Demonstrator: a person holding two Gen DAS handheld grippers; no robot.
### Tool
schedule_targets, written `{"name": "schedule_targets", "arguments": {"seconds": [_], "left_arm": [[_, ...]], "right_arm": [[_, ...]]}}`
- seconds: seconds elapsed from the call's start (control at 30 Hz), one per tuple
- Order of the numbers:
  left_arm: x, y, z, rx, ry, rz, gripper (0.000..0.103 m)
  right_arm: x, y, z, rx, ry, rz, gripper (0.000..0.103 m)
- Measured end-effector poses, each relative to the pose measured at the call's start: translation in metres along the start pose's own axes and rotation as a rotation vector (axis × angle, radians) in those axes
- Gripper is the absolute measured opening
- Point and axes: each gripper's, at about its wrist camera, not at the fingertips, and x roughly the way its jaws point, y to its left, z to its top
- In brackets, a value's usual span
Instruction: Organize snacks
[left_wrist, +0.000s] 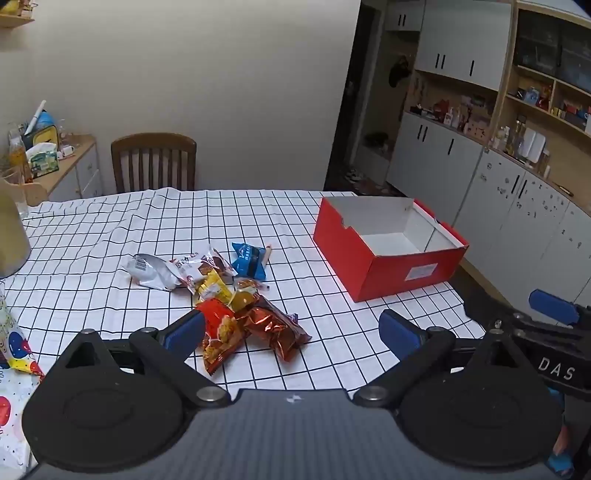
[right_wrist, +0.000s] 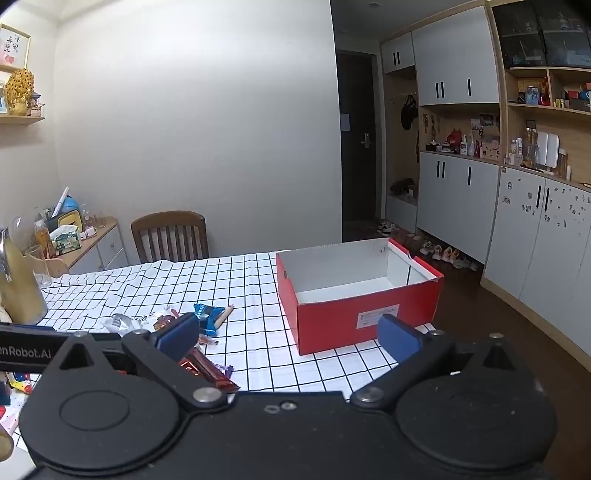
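A heap of snack packets lies mid-table on the checked cloth (left_wrist: 110, 236): a silver bag (left_wrist: 151, 271), a blue packet (left_wrist: 249, 260), a yellow packet (left_wrist: 214, 288), a red packet (left_wrist: 219, 334) and a shiny brown packet (left_wrist: 275, 326). An open red shoebox (left_wrist: 402, 273) stands to their right with nothing inside. My left gripper (left_wrist: 291, 332) is open just in front of the heap, nothing between its fingers. My right gripper (right_wrist: 290, 338) is open too, hovering near the table's front edge between the snacks and the red shoebox (right_wrist: 332, 321). Its blue pad (left_wrist: 552, 301) shows in the left wrist view.
A wooden chair (left_wrist: 153, 162) stands at the table's far side. A side cabinet (left_wrist: 70, 166) with bottles and tissues sits at the left. A beige jug (right_wrist: 20, 284) and a party-print bag (left_wrist: 14, 354) occupy the table's left edge. White cupboards (right_wrist: 535, 240) line the right wall.
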Motion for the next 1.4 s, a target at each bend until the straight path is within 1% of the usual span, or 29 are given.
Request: {"name": "schedule_targets", "arguments": {"seconds": [0.03,0.1,0.33,0.77,1.4], "left_arm": [[0.001,-0.002,-0.001,0.009,0.001,0.010,0.101],[0.001,0.007,0.001,-0.015,0.002,-0.006,0.101],[-0.011,0.000,-0.001,0.010,0.000,0.011,0.101],[-0.014,0.005,-0.004,0.001,0.015,0.009,0.101],[-0.016,0.010,-0.004,0.001,0.012,0.006,0.101]], "right_arm": [[0.000,0.000,0.000,0.002,-0.003,0.003,0.103],[-0.001,-0.001,0.000,0.002,0.006,0.009,0.103],[0.001,0.007,-0.004,-0.002,0.047,0.029,0.103],[-0.006,0.008,-0.003,-0.003,0.050,0.036,0.103],[-0.004,0.012,-0.003,-0.019,0.046,0.033,0.103]]}}
